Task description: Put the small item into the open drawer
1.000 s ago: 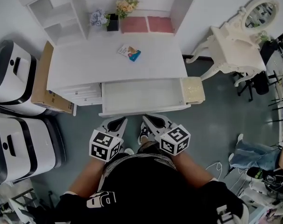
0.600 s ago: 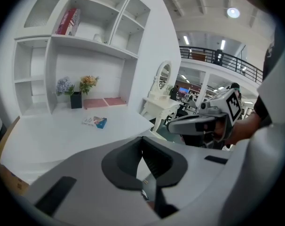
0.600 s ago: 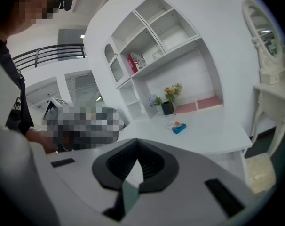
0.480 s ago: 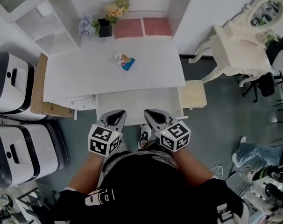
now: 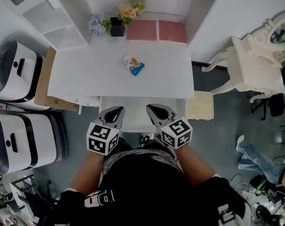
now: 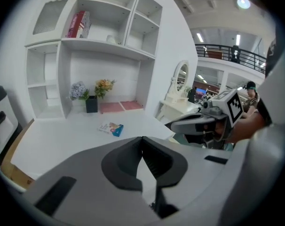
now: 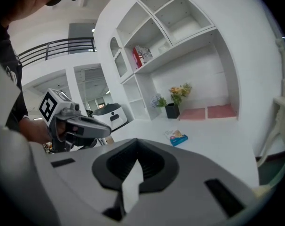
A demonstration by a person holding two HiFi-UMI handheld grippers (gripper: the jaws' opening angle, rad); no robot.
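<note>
The small item [image 5: 132, 64], a flat colourful packet with a blue end, lies on the white desk [image 5: 86, 72] near its middle. It also shows in the left gripper view [image 6: 111, 128] and the right gripper view [image 7: 176, 137]. The open drawer [image 5: 133, 106] sticks out below the desk's front edge. My left gripper [image 5: 115, 112] and right gripper [image 5: 154, 109] hover side by side over the drawer's front part, both pointing at the desk. Each is shut and empty, as seen on the left gripper [image 6: 142, 140] and the right gripper [image 7: 137, 144] in their own views. The packet lies well beyond both.
A black pot of flowers [image 5: 117, 26] and two pink mats [image 5: 156, 31] stand at the desk's back under white shelves. Two white machines [image 5: 15, 79] and a cardboard sheet [image 5: 43, 81] flank the left. A cushioned stool [image 5: 200, 105] and a white vanity table [image 5: 255, 65] stand on the right.
Both grippers have moved forward together, from in front of the drawer to over its front part. The desk and drawer now lie closer under the person.
</note>
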